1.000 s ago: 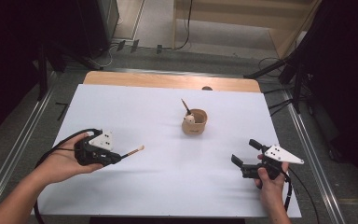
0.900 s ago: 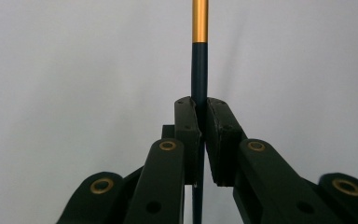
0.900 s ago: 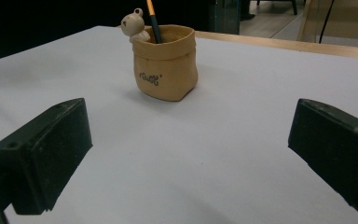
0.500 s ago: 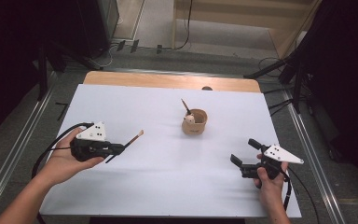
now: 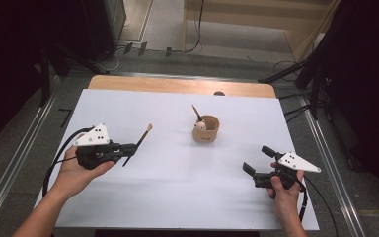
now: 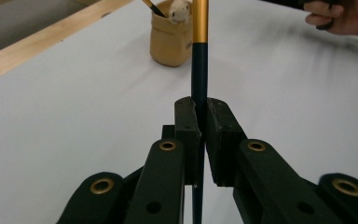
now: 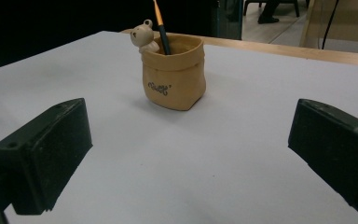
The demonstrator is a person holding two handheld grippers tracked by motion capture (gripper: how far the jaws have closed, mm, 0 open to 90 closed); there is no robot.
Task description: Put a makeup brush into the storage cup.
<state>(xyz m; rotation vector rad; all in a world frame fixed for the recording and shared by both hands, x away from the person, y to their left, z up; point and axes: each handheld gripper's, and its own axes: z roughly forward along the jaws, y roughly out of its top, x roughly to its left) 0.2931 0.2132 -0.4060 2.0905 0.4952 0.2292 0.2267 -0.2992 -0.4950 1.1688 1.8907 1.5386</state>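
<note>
High view: at the left, the left gripper (image 5: 126, 148) is clamped on a brush (image 5: 139, 143), held off the white bench (image 5: 177, 197) with its tip tilted up toward the pot (image 5: 206, 131). That tan pot at mid-bench holds one brush (image 5: 196, 112) and a small bear figure (image 5: 202, 126). At the right, the right gripper (image 5: 256, 160) is open and holds nothing.
</note>
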